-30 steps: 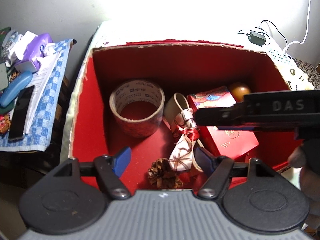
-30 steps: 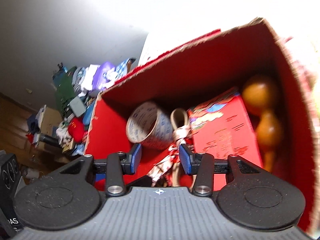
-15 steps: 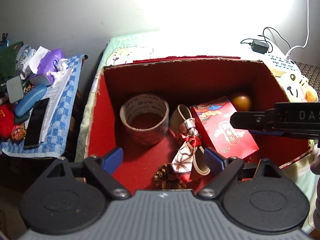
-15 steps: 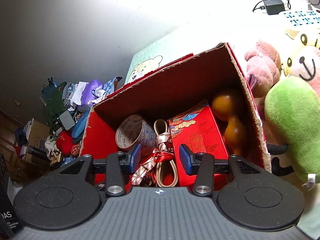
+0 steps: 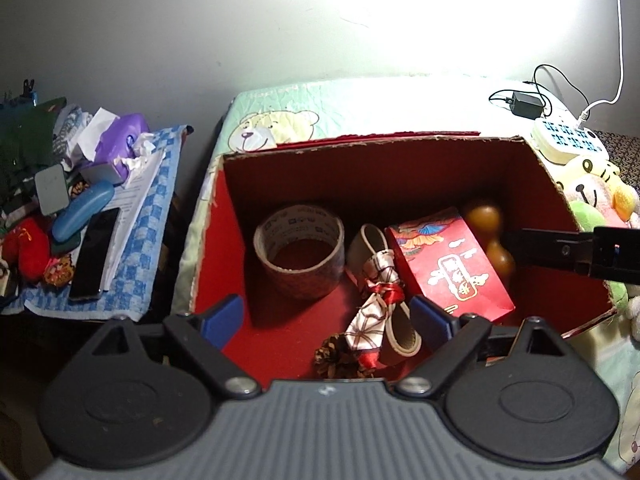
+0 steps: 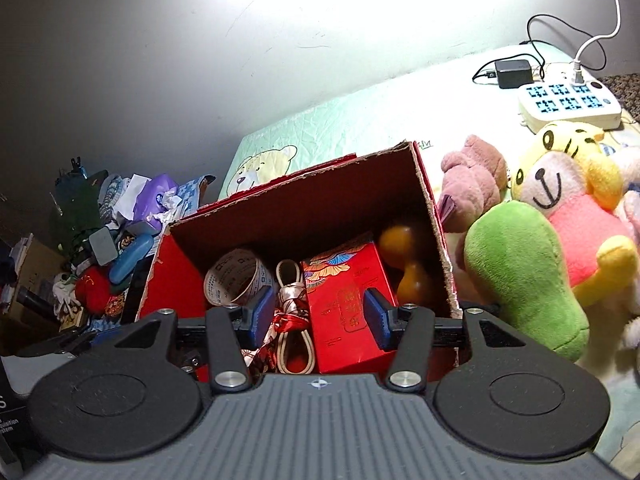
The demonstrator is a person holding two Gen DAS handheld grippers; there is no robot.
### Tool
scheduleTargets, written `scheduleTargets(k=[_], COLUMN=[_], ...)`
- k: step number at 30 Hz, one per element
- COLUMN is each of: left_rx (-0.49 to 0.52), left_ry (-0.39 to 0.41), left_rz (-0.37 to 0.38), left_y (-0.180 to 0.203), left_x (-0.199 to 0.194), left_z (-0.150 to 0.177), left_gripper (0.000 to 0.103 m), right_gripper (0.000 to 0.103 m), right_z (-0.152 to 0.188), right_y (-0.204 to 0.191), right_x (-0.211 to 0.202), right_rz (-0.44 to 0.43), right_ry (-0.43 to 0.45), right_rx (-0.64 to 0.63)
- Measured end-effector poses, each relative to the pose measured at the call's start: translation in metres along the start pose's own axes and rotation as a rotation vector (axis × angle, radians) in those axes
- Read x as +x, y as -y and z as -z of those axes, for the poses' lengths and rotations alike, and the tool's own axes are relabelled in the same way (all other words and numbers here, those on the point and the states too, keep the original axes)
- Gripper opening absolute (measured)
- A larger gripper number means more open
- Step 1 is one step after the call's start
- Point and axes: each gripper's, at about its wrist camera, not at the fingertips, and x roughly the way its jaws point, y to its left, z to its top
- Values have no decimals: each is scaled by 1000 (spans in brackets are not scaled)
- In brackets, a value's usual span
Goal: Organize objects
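Both my grippers hover above the open red cardboard box (image 5: pixel 224 216) on the bedspread, and both stand with jaws apart and nothing between them. Inside the box lie a tape roll (image 5: pixel 299 256), a looped cord tied with a patterned ribbon (image 5: pixel 380 300), a pine cone (image 5: pixel 338 356), a red gift box (image 5: pixel 450 264) and an orange gourd (image 5: pixel 486 236) against the right wall. What remains outside, I judge, are the plush toys: the green plush (image 6: pixel 524 276) lies just beside the box's right wall, its long axis running from upper left to lower right, with the yellow bear plush (image 6: pixel 568 188) behind it and a pink plush (image 6: pixel 474 176) touching the box wall. My right gripper (image 6: pixel 318 316) is plainly the nearer one, pointing down into the box, so it would have to swing rightward. My left gripper (image 5: pixel 326 316) sits over the box's near edge, well apart from the plush.
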Motion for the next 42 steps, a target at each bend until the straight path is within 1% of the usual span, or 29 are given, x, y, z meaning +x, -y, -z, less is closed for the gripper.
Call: scheduleTargets(k=[3, 6, 9, 13, 15, 17, 22, 25, 28, 33, 42], left_rx=[-16, -18, 0, 4, 4, 3, -27, -28, -37, -50, -41], left_ry=[13, 55, 67, 38, 26, -4, -80, -118, -146, -154, -105], left_rz=[16, 11, -8, -19, -26, -31, -4, -11, -4, -6, -24], left_y=[1, 4, 9, 13, 14, 14, 10, 11, 12, 12, 14], left_x=[-5, -14, -20, -22, -26, -28, -32, -33, -32, -31, -34], left_z=[0, 2, 3, 9, 14, 18, 29, 36, 42, 43, 24], left_gripper=[99, 99, 99, 99, 99, 99, 99, 99, 99, 99, 99], right_gripper=[60, 61, 61, 63, 64, 65, 74, 74, 74, 74, 74], right_z=[2, 4, 7, 14, 18, 23, 34, 40, 44, 44, 25], right_y=[-2, -5, -6, -8, -10, -12, -19, -20, -19, -20, -22], right_x=[-9, -16, -23, -32, -37, -41, -45, -44, -43, -45, -44], right_rz=[24, 59, 71, 98, 92, 87, 92, 90, 90, 85, 84], right_ry=[23, 39, 48, 28, 12, 0, -56, -89, -101, -101, -47], right_rx=[-18, -40, -46, -52, -55, -64, -96, -103, -101, -105, -128])
